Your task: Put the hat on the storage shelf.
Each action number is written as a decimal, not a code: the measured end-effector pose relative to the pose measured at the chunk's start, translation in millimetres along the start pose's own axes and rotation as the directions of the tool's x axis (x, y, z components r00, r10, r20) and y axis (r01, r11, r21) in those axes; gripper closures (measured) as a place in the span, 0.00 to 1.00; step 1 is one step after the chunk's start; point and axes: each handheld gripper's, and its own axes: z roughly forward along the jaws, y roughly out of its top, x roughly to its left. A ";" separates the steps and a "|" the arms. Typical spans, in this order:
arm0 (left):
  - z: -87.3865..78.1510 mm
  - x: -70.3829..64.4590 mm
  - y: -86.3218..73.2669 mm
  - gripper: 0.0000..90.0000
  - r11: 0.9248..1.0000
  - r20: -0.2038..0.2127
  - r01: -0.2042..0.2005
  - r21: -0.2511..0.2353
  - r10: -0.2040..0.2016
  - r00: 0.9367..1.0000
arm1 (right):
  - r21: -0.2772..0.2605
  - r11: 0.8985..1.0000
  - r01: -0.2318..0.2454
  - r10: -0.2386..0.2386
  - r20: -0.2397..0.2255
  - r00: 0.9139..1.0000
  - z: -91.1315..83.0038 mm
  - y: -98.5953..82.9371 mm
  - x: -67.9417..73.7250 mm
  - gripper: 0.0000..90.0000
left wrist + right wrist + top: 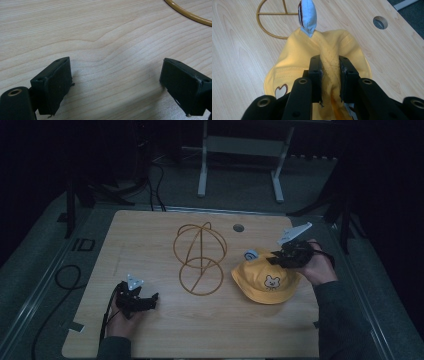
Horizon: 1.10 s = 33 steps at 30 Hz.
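A: Where is the yellow hat [267, 281] now?

B: On the wooden surface [150, 245], just right of the gold wire stand [200, 257] and apart from it. The right claw [331, 72] is pinched on a fold of the crown. A small blue ear [307, 16] stands up on the hat's stand side.

A: And the other claw?

B: The left claw [145, 300] rests low on the surface, left of the stand, jaws spread and holding nothing.

A: How far along is it?

B: I judge the hat gripped but barely raised. Carrying it to the stand and setting it on top remain.
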 end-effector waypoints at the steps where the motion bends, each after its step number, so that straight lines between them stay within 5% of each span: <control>1: 0.0 0.0 0.0 0.12 1.000 0.000 0.000 0.000 0.000 1.000 | 0.000 1.000 0.000 0.000 0.000 1.000 0.0 0.0 0.0 0.83; 33: 0.0 0.0 0.0 0.12 1.000 0.000 0.000 0.000 0.000 1.000 | 0.064 0.994 0.086 -0.084 -0.034 0.996 -14.6 35.2 -2.0 0.83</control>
